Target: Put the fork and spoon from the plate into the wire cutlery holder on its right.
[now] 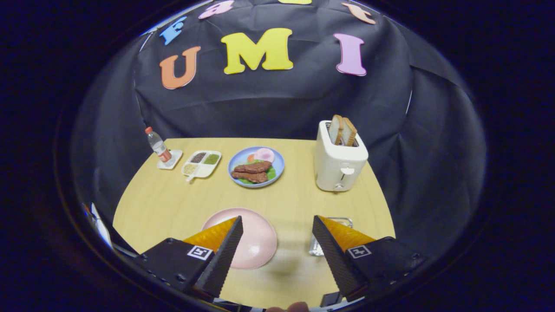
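Gripper view: your claw [277,236] hangs above the near part of the wooden table [299,195] with its two fingers spread wide and nothing between them — bare tabletop shows in the gap. The left finger [221,255] overlaps the pink plate [256,240], which sits just ahead of it, at about 11 o'clock from the midpoint of your fingertips. The visible part of the plate looks plain pink; you cannot make out a fork or spoon on it from here, since the finger hides its left side. The wire cutlery holder [334,222] lies at roughly 2 o'clock from that same midpoint, mostly behind the right finger [336,251], with only its metal rim and one side showing.

Beyond your fingers, at 12 o'clock, sits a blue plate [236,167] carrying meat, greens and a pink slice. At about 11 o'clock farther out stands a white divided tray [201,164] with small portions, and beside it a water bottle [158,145] upright on a white coaster. At about 1 o'clock stands a white toaster [339,162] with two bread slices — both upright in its slots.
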